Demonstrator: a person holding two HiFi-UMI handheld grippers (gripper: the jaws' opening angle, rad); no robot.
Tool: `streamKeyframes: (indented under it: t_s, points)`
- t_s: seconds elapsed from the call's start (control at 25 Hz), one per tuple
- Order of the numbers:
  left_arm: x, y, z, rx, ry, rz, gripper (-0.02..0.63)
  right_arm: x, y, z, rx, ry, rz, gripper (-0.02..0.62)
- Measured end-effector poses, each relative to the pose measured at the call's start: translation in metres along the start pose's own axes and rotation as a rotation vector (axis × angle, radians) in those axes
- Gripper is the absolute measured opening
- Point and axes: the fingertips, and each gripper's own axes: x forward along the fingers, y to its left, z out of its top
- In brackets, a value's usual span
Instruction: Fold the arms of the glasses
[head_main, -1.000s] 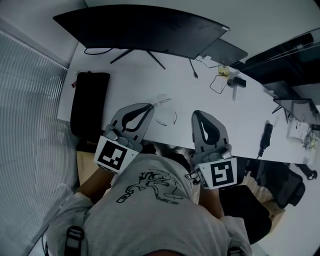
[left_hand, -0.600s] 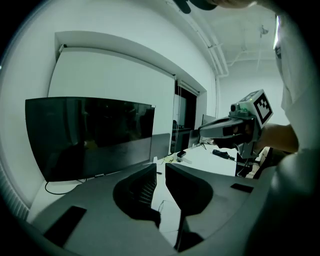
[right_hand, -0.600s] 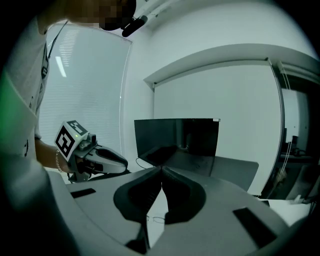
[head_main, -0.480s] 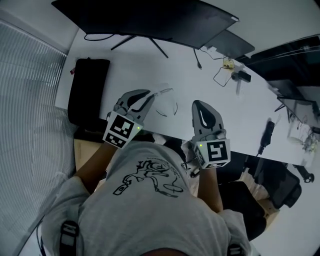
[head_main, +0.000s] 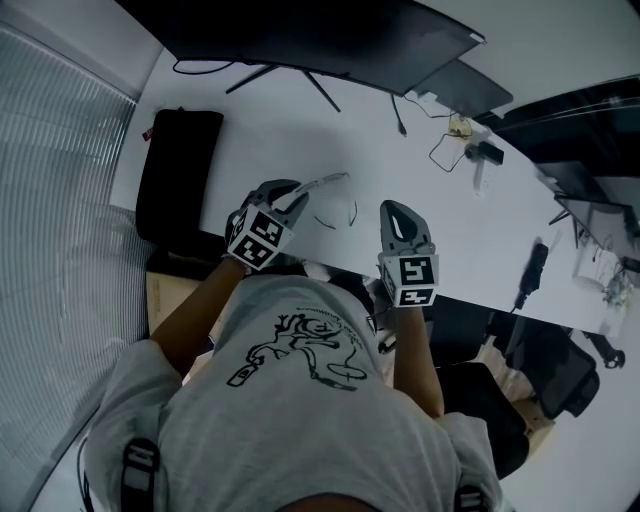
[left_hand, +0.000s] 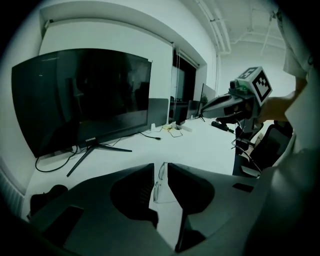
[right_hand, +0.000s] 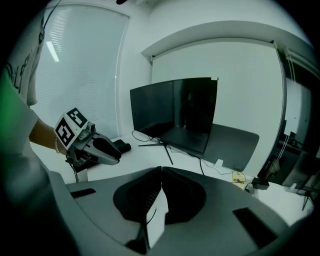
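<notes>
The glasses lie on the white desk close to its front edge, roughly midway along it. They sit between my two grippers and nearer the left one. From the head view the tips of the left gripper sit just beside the end of one thin arm of the glasses. I cannot tell from there whether they touch.

In the left gripper view its jaws stand a narrow slit apart with nothing pinched between them. Through that slit I see the two lenses lying on the desk beneath and just past the tips.

The right gripper is over the same front edge, off to the right of the glasses and clear of them. In its own view the jaws are closed tip to tip and empty, with only bare desk showing behind them.

The glasses are a slight, pale, thin-rimmed pair with clear lenses, hard to pick out against the white top. One arm stands out straight from the frame, unfolded. The other is too faint for me to read.
</notes>
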Motion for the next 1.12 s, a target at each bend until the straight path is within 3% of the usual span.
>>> streamKeyframes:
  t_s: [0.68, 1.12]
  points:
    - [0.065, 0.007, -0.071, 0.051, 0.19, -0.022, 0.1, 0.05, -0.01, -0.103, 0.046, 0.182, 0.041, 0.011]
    - [0.083, 0.009, -0.095, 0.044, 0.235, -0.037, 0.102, 0.081, -0.001, -0.153, 0.051, 0.304, 0.078, 0.012]
